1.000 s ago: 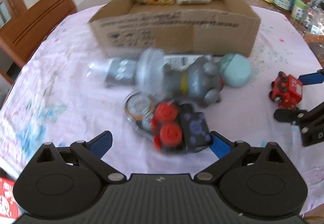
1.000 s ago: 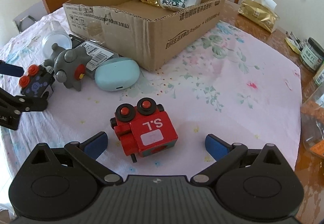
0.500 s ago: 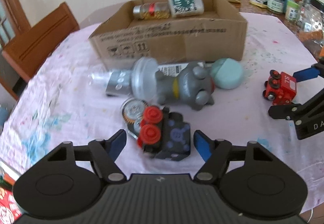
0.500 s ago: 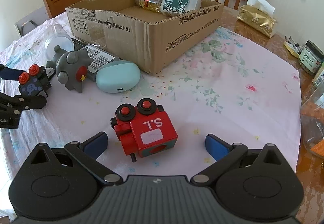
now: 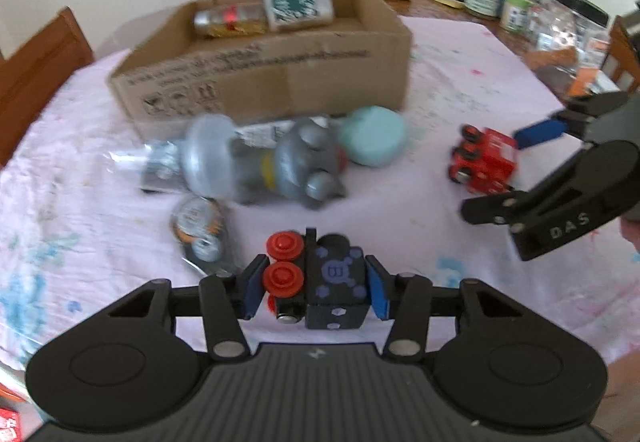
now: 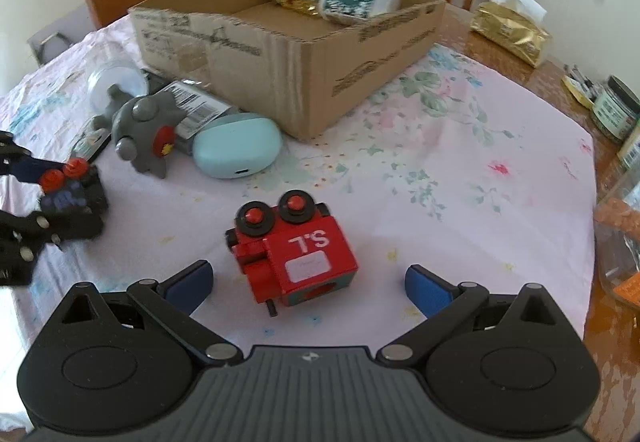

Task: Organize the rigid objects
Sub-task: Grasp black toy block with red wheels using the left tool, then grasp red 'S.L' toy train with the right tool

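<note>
The left hand-held gripper [image 5: 314, 292] has just been closing, and now its blue pads pinch the black toy train [image 5: 320, 278] from both sides. Just ahead of it lie a flat packet [image 5: 200, 234] and a grey figure [image 5: 292, 170] on the table [image 5: 80, 242]; farther ahead stands the cardboard box [image 5: 272, 82]. The right hand-held gripper [image 6: 308, 282] is spread wide, and the red toy train [image 6: 298, 248] sits between its fingers without touching them. A light blue case [image 6: 238, 144] lies ahead of it, to the left.
</note>
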Tool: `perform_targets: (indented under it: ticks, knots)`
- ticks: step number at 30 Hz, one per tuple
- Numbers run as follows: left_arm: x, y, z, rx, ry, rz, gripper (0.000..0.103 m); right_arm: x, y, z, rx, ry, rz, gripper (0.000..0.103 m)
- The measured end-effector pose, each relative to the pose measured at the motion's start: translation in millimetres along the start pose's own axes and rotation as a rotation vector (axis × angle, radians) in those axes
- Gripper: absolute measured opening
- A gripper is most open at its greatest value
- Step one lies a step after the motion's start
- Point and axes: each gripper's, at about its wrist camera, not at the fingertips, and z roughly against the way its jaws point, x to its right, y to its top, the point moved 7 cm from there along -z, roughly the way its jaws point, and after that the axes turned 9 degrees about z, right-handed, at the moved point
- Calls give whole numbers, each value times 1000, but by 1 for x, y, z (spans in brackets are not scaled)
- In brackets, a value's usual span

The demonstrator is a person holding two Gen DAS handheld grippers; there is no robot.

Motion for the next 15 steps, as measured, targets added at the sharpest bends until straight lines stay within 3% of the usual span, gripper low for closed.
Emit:
perform_targets:
  ticks: [6,11,15]
  knots:
    - [2,-1,-2,-4,12,16,52,-12,5,1,12,55,100,100]
    - [-2,-2,-1,-5,20,29,55,-14,9,3,8,94,139,88]
    - [-5,-4,1,-7,28,36,57,-23,6,9,-8,111,173,84]
